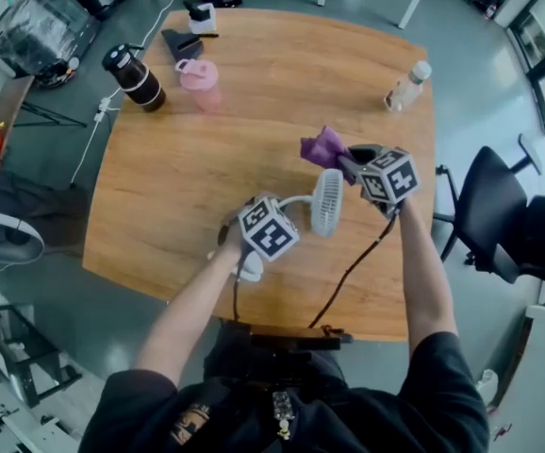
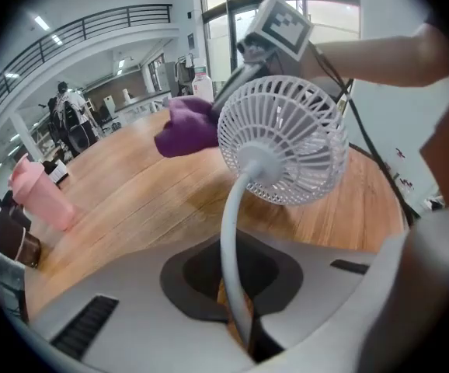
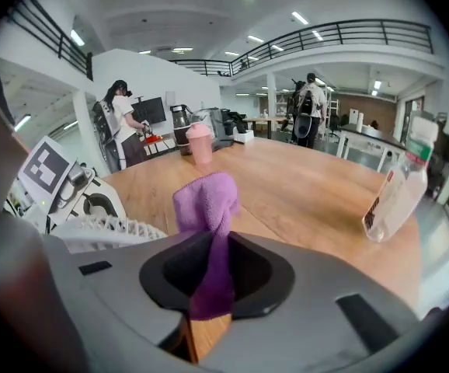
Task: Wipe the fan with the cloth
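Note:
A small white fan [image 1: 327, 202] with a round wire grille [image 2: 283, 140] and a bent white neck [image 2: 234, 239] is held over the wooden table [image 1: 206, 187]. My left gripper [image 1: 254, 253] is shut on the neck, the grille standing up ahead of it. My right gripper [image 1: 353, 166] is shut on a purple cloth [image 1: 323, 146], which sticks up out of its jaws [image 3: 207, 208]. The cloth [image 2: 186, 127] hangs just behind the grille's upper left edge, close to it; touching or not, I cannot tell. The fan's black cable [image 1: 348, 276] trails toward the table's near edge.
A pink cup [image 1: 200, 80], a dark flask [image 1: 133, 75] and a clear plastic bottle [image 1: 407, 87] stand along the table's far side. A black office chair [image 1: 495, 210] sits to the right. People stand far off in the room [image 3: 123, 123].

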`<state>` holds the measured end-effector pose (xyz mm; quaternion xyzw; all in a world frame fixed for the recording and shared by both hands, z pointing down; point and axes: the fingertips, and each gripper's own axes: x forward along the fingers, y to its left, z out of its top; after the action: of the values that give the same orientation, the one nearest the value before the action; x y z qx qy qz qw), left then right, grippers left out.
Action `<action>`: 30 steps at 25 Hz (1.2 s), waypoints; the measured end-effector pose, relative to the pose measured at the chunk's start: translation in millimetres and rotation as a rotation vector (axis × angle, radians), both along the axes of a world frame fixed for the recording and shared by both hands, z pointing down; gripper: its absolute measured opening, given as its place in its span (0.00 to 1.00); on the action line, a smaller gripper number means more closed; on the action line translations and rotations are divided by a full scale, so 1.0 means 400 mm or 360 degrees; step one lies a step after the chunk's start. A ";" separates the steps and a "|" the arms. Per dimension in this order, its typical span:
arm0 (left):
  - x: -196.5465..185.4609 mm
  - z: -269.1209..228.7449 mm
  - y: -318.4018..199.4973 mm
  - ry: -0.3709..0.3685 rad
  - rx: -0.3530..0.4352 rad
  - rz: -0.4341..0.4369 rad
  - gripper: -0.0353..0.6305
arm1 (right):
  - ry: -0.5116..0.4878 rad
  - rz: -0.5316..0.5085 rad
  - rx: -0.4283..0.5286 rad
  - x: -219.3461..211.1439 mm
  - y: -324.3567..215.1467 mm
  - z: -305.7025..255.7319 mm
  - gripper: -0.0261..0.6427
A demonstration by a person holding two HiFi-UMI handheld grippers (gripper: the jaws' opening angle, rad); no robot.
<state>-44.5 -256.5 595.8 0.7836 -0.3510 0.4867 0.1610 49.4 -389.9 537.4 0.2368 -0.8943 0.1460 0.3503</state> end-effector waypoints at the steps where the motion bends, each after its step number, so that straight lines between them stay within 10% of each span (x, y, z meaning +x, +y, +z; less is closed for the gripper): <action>1: -0.005 0.002 0.000 0.0000 -0.0007 -0.0025 0.06 | -0.0011 0.0026 -0.0030 0.008 0.011 0.024 0.15; 10: -0.015 0.026 -0.020 0.0069 -0.0031 -0.0226 0.06 | -0.0235 0.0321 -0.0175 0.058 0.175 0.079 0.14; 20: -0.008 0.057 -0.030 0.0100 -0.0015 -0.0297 0.06 | -0.0485 0.0238 -0.0132 0.058 0.355 -0.065 0.14; 30: 0.000 0.057 -0.021 0.0075 -0.0006 -0.0273 0.06 | -0.0534 0.0226 0.0020 0.037 0.199 -0.130 0.14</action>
<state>-44.5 -264.8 618.5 0.7616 -0.4119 0.4531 0.2119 64.2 -310.3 485.5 0.2741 -0.9221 0.2021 0.1836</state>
